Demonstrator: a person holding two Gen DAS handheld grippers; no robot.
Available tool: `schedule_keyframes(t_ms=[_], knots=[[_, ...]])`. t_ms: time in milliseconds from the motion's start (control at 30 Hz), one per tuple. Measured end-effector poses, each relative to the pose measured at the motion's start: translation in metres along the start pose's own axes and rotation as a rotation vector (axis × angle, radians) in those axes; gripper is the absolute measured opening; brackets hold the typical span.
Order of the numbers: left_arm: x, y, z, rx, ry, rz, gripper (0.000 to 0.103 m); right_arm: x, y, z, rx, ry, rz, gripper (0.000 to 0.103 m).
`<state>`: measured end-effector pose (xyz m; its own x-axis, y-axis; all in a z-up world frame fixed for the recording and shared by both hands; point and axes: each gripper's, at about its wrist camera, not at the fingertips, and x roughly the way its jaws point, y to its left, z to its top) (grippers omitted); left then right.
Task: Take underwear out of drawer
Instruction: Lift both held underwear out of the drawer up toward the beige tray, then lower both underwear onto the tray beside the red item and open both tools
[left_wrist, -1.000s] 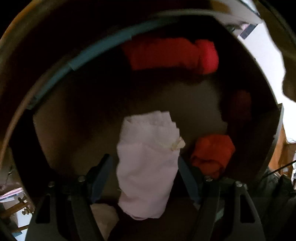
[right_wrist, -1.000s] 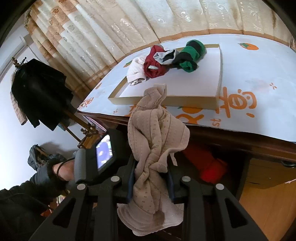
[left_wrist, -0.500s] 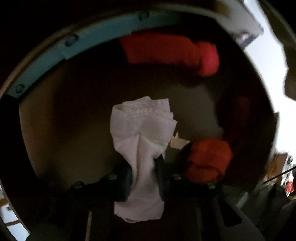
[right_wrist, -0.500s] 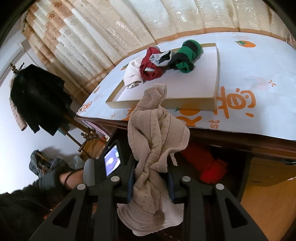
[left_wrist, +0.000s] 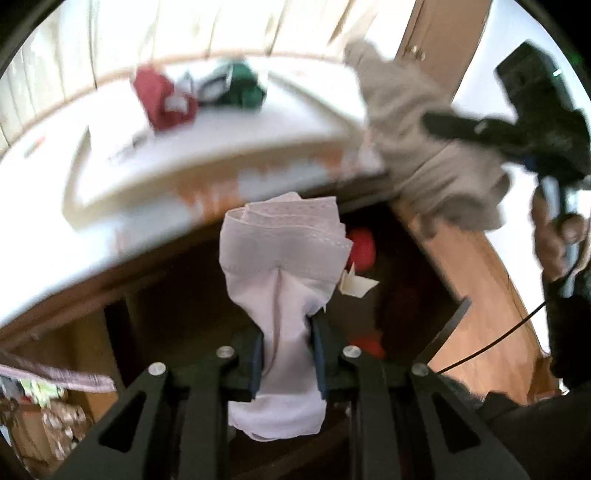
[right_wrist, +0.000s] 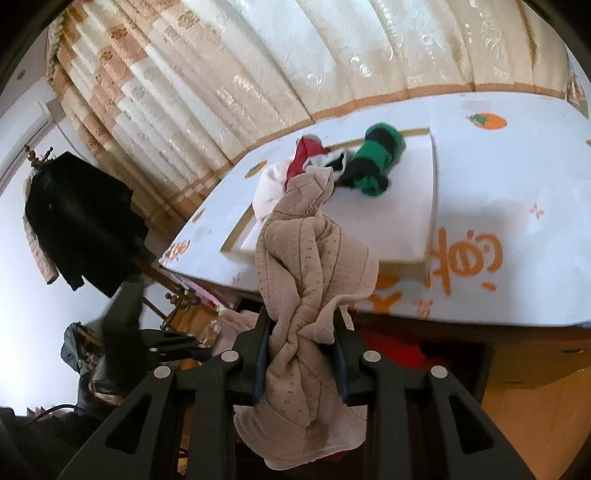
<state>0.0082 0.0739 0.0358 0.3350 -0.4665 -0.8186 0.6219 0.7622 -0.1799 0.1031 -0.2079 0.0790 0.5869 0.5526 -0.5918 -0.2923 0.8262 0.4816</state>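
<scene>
Curtained wall (right_wrist: 258, 74) behind table (right_wrist: 498, 206), clothes pile (right_wrist: 347, 162) on board (right_wrist: 406, 206).

Left gripper (left_wrist: 286, 334) is clamped tight, cloth pinched between its fingers, tilted steeply down. Right gripper (right_wrist: 301, 341) is squeezed shut on its bundle too, angled down more gently; the hand (left_wrist: 554, 236) behind it grips the handle.

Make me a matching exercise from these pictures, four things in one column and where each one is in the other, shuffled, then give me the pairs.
1. pale pink underwear
2. beige underwear
3. green and black garment
4. black coat

A. hanging on a stand
B. lying on the white tray
C. clamped in the left gripper
D. clamped in the right gripper

Pairs: 1-C, 2-D, 3-B, 4-A
</scene>
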Motion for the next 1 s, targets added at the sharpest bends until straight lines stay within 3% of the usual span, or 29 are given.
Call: schedule_keyframes(t_ms=[267, 467, 800, 1000], knots=[[-0.02, 0.003, 0.072, 0.012, -0.162, 0.052, 0.02, -0.01, -0.006, 0.047, 0.01, -0.093, -0.049, 0.031], [-0.014, 0.013, 0.12, -0.012, -0.228, 0.12, 0.02, -0.001, -0.009, 0.081, -0.006, -0.128, -0.118, 0.031], [0.02, 0.031, 0.175, -0.05, -0.262, 0.214, 0.02, 0.036, -0.033, 0.134, 0.026, -0.165, -0.2, 0.032], [0.047, 0.04, 0.197, -0.063, -0.248, 0.247, 0.02, 0.072, -0.058, 0.153, 0.075, -0.14, -0.222, 0.032]])
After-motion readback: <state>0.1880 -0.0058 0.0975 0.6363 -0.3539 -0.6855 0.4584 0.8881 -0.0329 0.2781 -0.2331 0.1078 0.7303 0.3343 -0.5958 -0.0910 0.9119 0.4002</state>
